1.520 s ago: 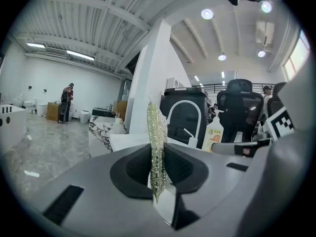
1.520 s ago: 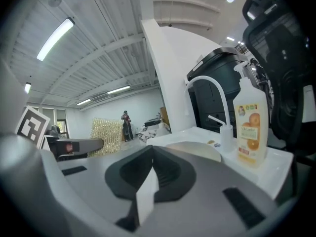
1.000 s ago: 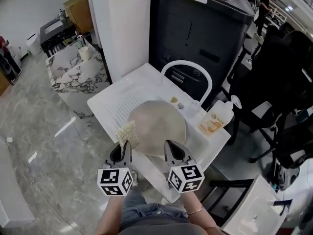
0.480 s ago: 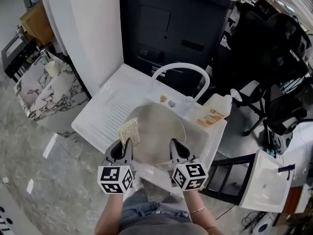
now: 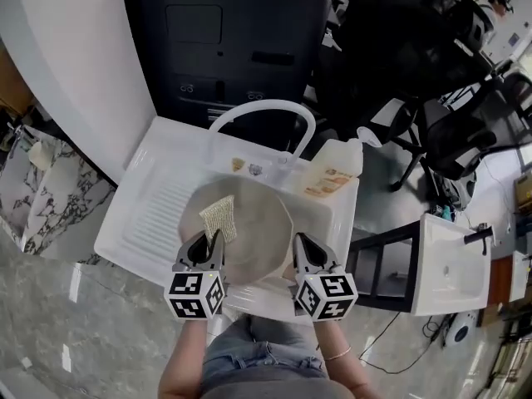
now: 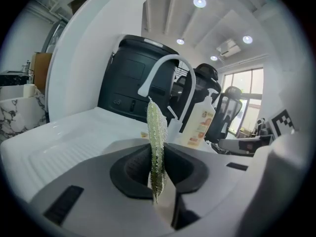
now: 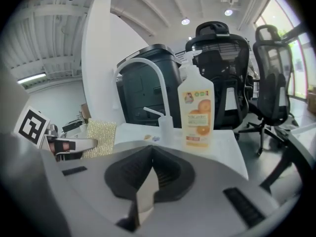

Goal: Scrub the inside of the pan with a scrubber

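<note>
A round beige pan [image 5: 253, 223] lies in the basin of a white sink unit [image 5: 158, 198]. My left gripper [image 5: 208, 246] is shut on a yellow-green glittery scrubber [image 5: 220, 217], which stands up over the pan's left part. In the left gripper view the scrubber [image 6: 156, 137] shows edge-on between the jaws of the left gripper [image 6: 157, 181]. My right gripper [image 5: 301, 244] sits at the pan's right rim. Its jaws [image 7: 148, 181] are closed on a thin beige strip [image 7: 145, 196], apparently that rim. The scrubber [image 7: 101, 137] also shows in the right gripper view.
A white arched faucet [image 5: 262, 106] rises behind the basin, with an orange-labelled soap bottle [image 5: 328, 173] to its right. The ribbed drainboard [image 5: 154, 214] is on the left. A black machine [image 5: 224, 40] stands behind, office chairs [image 5: 432, 131] and a small white basin [image 5: 453, 260] to the right.
The head view has swung, so the sink sits lower and more centred. The scrubber now stands further over the pan. Both grippers keep their holds.
</note>
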Demonstrator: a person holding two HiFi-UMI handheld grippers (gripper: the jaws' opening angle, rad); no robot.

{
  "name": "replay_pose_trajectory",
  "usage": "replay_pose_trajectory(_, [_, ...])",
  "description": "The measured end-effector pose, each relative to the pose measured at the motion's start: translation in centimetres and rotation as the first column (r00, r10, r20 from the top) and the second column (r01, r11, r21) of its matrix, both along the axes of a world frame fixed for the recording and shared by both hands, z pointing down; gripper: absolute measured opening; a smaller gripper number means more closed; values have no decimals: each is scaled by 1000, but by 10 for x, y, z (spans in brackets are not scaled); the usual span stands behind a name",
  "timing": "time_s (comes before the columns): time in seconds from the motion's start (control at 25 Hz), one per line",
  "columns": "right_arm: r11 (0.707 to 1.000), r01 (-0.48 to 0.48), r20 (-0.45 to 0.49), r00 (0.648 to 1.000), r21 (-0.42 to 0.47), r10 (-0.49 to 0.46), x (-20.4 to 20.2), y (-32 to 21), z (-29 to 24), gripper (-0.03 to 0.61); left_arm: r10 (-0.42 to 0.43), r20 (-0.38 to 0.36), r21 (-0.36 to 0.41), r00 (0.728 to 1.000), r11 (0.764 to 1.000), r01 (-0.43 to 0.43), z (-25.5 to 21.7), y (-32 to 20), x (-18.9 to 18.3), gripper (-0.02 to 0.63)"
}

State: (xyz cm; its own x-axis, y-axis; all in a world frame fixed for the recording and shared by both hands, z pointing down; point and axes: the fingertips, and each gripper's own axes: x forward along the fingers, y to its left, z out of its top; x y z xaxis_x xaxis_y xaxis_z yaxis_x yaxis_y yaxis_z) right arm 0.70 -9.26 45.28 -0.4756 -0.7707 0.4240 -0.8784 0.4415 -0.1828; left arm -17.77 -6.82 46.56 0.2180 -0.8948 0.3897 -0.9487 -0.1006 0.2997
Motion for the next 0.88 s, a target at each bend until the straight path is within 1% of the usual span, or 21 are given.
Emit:
replay_pose_trajectory(0.12, [999, -33, 3, 999, -6, 33, 11, -7, 3, 11, 53, 6, -17, 999, 998, -52, 5, -13, 15, 64])
replay_pose_trajectory(0.32, [997, -80, 12, 997, -16, 80, 26, -25, 8, 11, 113, 12, -48, 993, 992, -113, 13, -34, 32, 64])
replay_pose_trajectory(0.44, [994, -106, 15, 994, -24, 106, 35, -34, 9, 11, 173, 21, -72, 985, 983, -171, 19, -48, 44, 64])
replay_pose_trajectory(0.56, [990, -136, 18, 990, -45, 137, 47, -39, 15, 11, 246, 11, -107, 969, 964, -244, 29, -59, 62, 64])
replay_pose_trajectory(0.64, [986, -154, 20, 988, -63, 155, 54, -42, 21, 11, 311, 2, -136, 950, 941, -308, 38, -61, 77, 64])
replay_pose_trajectory(0.72, [983, -166, 21, 986, -77, 168, 59, -45, 26, 11, 396, -10, -164, 918, 905, -392, 45, -60, 94, 64])
replay_pose_trajectory(0.76, [982, -171, 22, 985, -83, 173, 61, -46, 28, 11, 446, -18, -177, 895, 879, -442, 49, -59, 102, 64])
replay_pose_trajectory(0.88, [978, -183, 25, 982, -98, 186, 65, -50, 33, 11, 588, -31, -216, 808, 785, -580, 60, -51, 124, 64])
